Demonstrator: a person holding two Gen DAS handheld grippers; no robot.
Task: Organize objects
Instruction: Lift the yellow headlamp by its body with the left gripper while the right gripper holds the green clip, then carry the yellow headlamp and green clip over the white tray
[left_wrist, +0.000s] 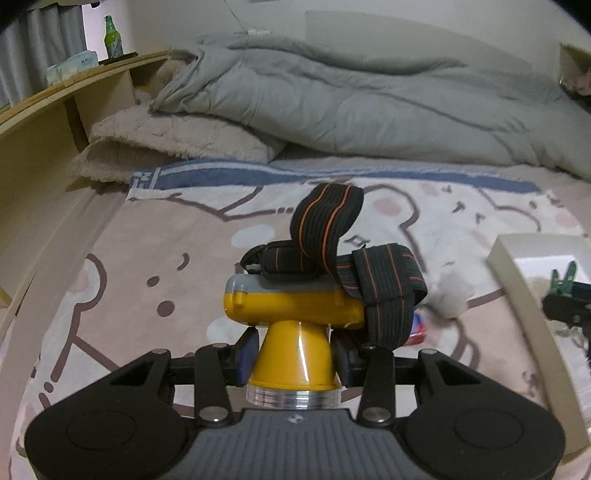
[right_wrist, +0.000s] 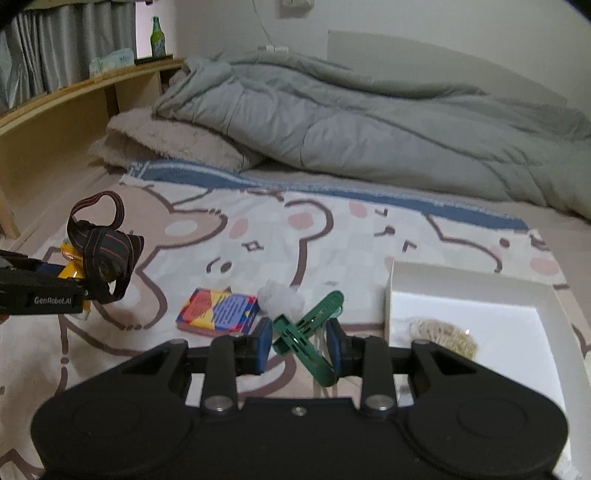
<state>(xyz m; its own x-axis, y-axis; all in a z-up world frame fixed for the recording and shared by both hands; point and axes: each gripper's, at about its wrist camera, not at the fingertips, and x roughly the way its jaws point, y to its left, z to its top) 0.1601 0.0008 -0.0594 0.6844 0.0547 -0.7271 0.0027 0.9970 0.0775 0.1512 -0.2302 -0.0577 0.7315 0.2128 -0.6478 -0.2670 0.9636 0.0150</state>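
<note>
My left gripper (left_wrist: 295, 354) is shut on a yellow headlamp (left_wrist: 295, 306) with a black and orange strap (left_wrist: 325, 221), held above the bed. It also shows at the left of the right wrist view (right_wrist: 99, 254). My right gripper (right_wrist: 299, 347) is shut on green clothes pegs (right_wrist: 306, 332), held just left of a white box (right_wrist: 472, 306) that has a coil of twine (right_wrist: 443, 334) in it. On the blanket lie a colourful card box (right_wrist: 218, 312) and a white fluffy ball (right_wrist: 279, 299).
The bed has a bear-print blanket (right_wrist: 258, 236), a grey duvet (right_wrist: 369, 122) and a beige pillow (right_wrist: 166, 144) at the back. A wooden headboard shelf (right_wrist: 74, 99) at the left carries a green bottle (right_wrist: 157, 37) and a tissue pack.
</note>
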